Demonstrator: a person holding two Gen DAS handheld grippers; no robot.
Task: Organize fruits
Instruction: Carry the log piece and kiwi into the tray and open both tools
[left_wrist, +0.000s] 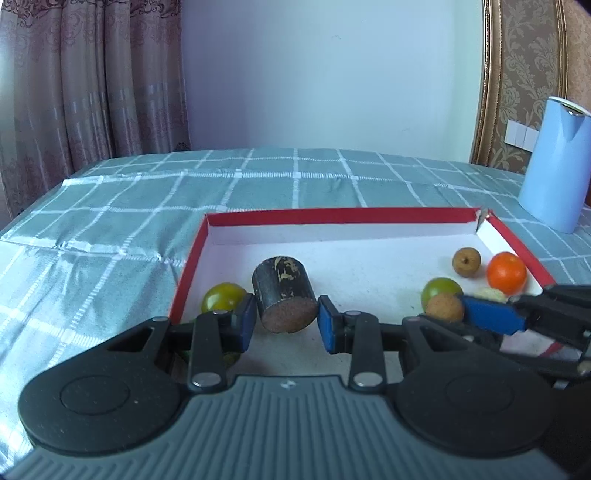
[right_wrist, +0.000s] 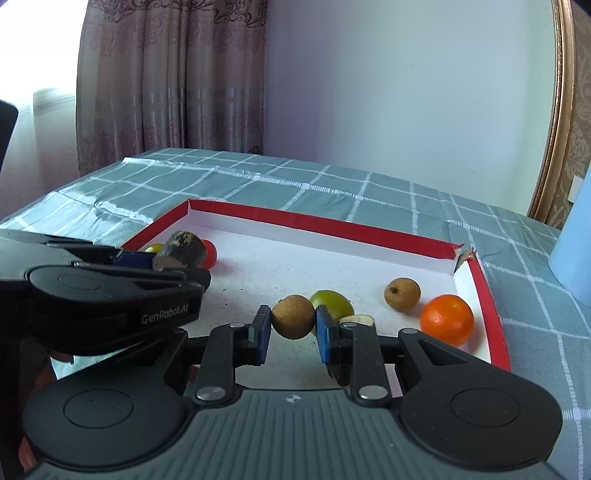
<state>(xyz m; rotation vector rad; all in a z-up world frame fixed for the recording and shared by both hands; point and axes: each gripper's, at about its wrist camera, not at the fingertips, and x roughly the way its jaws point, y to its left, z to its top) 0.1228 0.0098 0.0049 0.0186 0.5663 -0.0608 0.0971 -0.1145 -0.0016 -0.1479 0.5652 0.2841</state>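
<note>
Both pairs of blue fingers are clamped on something: the left gripper (left_wrist: 287, 319) holds a dark cylindrical chunk (left_wrist: 284, 295) with a reddish-brown cut face, and the right gripper (right_wrist: 292, 328) pinches a small round brown fruit (right_wrist: 293, 316). That chunk sits over the near-left part of the red-rimmed tray (left_wrist: 334, 216), its long axis running away from the camera and tilted a little up at the far end, cut face toward the lens. Just left of it lies a green fruit (left_wrist: 221, 296); in the right wrist view a red fruit (right_wrist: 209, 254) shows behind it. Another green fruit (right_wrist: 334, 301) sits right behind the held brown one, with a second brown fruit (right_wrist: 402, 294) and an orange (right_wrist: 447, 319) toward the tray's right wall. Its white floor rests on a teal checked tablecloth (left_wrist: 110, 229); a pale blue container (left_wrist: 554, 166) stands past the far right corner, curtains (left_wrist: 92, 74) and a white wall behind
</note>
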